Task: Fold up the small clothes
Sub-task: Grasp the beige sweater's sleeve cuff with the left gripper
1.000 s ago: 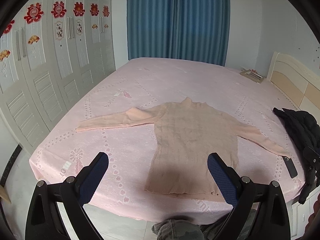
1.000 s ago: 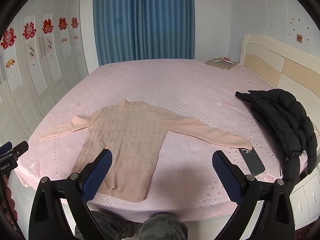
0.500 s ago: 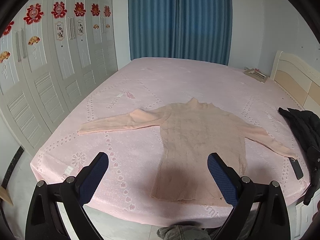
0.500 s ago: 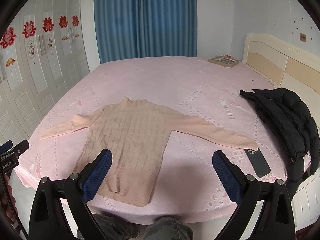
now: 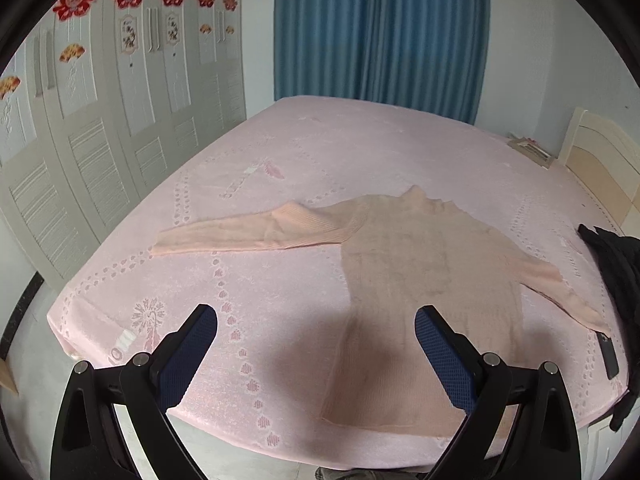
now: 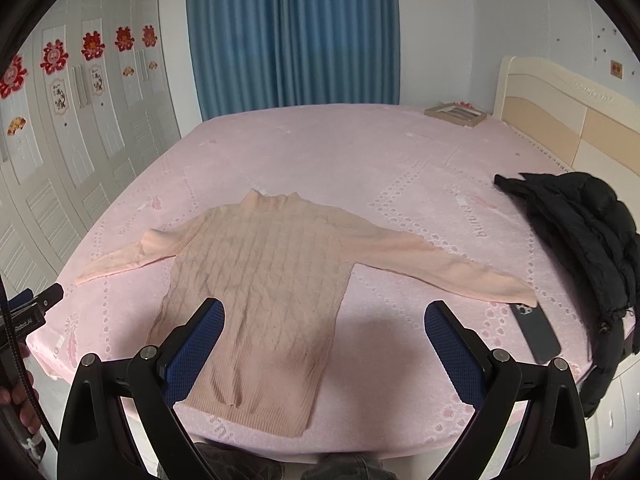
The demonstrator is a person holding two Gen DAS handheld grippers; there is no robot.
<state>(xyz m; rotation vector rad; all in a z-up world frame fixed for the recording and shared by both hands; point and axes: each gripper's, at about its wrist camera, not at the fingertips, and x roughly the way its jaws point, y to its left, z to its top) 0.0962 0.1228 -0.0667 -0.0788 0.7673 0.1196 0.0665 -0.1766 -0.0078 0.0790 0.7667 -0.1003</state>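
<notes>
Sweater [image 6: 264, 280] lies flat on the bed [image 6: 360, 160] beyond both tongs, left [image 5: 316, 324] and right [image 6: 324, 316], each spread apart

Soft, even daylight; strong fisheye bend in both views

Light is diffuse and cool, with no glare; the blue curtain [image 6: 294, 36] at 12 o'clock glows a little brighter near its middle; dim, soft-edged shadows fall on the pink bed [image 5: 280, 264] between the fingers of each gripper, toward 6 o'clock; a black ring cuts off every corner; the wardrobe doors [image 5: 100, 128] at 9 o'clock bow hard; focus is fair at the centre, smeared toward the rim.
</notes>
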